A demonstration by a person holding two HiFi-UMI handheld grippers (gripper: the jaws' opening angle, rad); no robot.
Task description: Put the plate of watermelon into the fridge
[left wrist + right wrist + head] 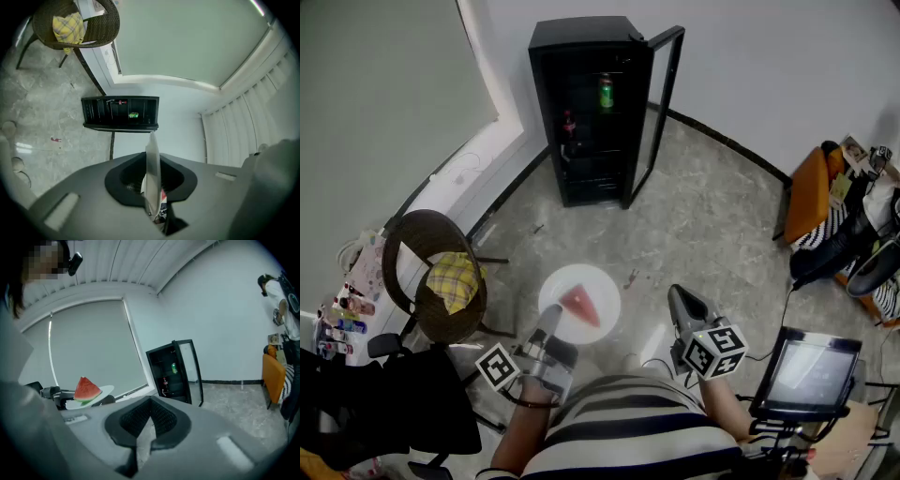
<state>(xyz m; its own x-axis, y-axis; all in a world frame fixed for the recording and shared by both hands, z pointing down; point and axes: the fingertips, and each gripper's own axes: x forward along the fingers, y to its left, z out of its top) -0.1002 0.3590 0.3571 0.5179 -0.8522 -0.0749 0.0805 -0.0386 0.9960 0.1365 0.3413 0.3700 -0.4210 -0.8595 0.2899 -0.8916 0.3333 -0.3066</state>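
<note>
Grey speckled floor [703, 225] is filling the room under the person, whose striped shirt is showing at the bottom of the head view. Nearest to the body, the left gripper [549, 321] is pointing level and clamping the near rim of the white plate [558, 286]. In the left gripper view the plate is standing edge-on between the two jaws, so the grip is firm on it. The wedge of watermelon [581, 305] is lying about in the middle of the plate, red side up. The plate is hanging in the air above the floor, well apart from the fridge.

The right gripper [678, 295] is hovering just beside the plate's right edge, tilting a little downward. Its jaws are meeting at the tips and are carrying nothing. A small screen on a stand [811, 373] is standing near the person's right side.

Further to the left, a dark wicker chair [403, 234] is resting on the floor with a yellow checked cloth [455, 279] on its seat. At the right edge of the floor an orange chair [811, 192] is holding clothes and bags.

Farthest away, at the far edge of the floor against the white wall, the black fridge [581, 37] is standing with its glass door [661, 103] swung open to the right. Inside it a green can [606, 92] is sitting on an upper shelf, and a dark bottle [568, 127] is standing on a lower one.
</note>
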